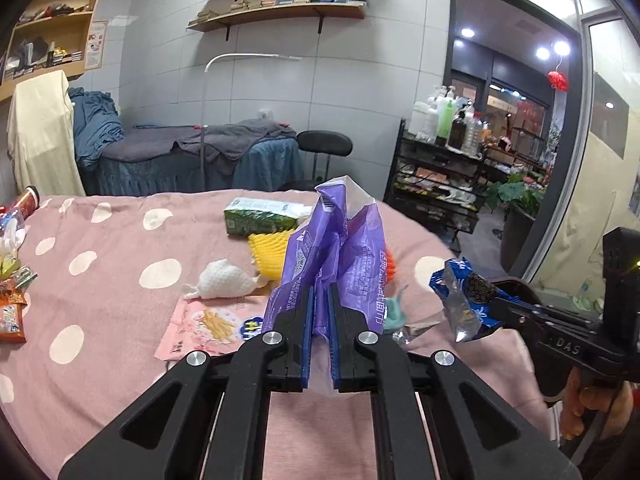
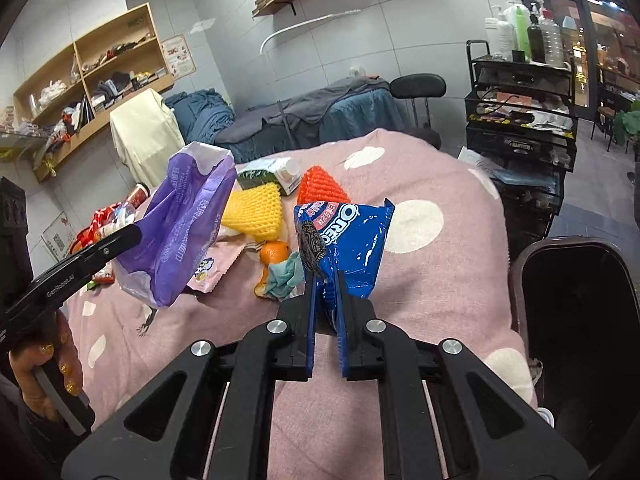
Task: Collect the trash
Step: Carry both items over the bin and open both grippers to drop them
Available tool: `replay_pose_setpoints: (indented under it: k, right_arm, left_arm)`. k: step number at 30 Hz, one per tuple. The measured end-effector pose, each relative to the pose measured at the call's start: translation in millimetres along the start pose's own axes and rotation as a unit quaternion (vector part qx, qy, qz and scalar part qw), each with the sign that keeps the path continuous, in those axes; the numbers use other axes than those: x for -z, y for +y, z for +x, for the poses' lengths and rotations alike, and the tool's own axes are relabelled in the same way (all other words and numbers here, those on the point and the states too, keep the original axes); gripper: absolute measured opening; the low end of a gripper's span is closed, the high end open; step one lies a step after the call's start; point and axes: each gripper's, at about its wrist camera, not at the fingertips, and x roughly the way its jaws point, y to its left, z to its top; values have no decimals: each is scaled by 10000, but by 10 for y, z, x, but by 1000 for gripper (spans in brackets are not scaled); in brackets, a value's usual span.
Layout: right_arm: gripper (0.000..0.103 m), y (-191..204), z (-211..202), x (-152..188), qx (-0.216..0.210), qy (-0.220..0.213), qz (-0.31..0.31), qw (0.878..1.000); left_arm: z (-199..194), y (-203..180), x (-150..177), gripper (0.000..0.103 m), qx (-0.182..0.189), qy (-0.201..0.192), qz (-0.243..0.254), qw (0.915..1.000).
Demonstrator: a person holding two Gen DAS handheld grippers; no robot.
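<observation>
Pink spotted bedding (image 2: 440, 280) lies below both grippers: left gripper (image 1: 320, 300) pinches a purple bag (image 1: 332, 240), right gripper (image 2: 325, 292) pinches a blue cookie wrapper (image 2: 352, 248). Both pieces are lifted; next they likely go into the dark bin (image 2: 580, 300) just right of the right gripper.

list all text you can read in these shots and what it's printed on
"OREO": blue wrapper held in the right claw.
"DAS": side of the right claw, seen from the left wrist view.
"GenRobot.AI": side of the left claw, seen from the right wrist view.
Purple bag, green carton, wall posters: print too small to read.
</observation>
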Motion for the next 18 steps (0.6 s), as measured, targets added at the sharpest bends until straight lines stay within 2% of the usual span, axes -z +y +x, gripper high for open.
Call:
replay_pose_setpoints:
  k: [7, 18]
  right_arm:
    - [10, -205, -363, 69, 282, -414, 266, 9984]
    - [10, -835, -837, 298, 1208, -709, 851, 9865]
  left_arm:
    - [-71, -342, -24, 8, 471, -156, 99, 9987]
    - [129, -1072, 37, 8, 1277, 7, 526, 9904]
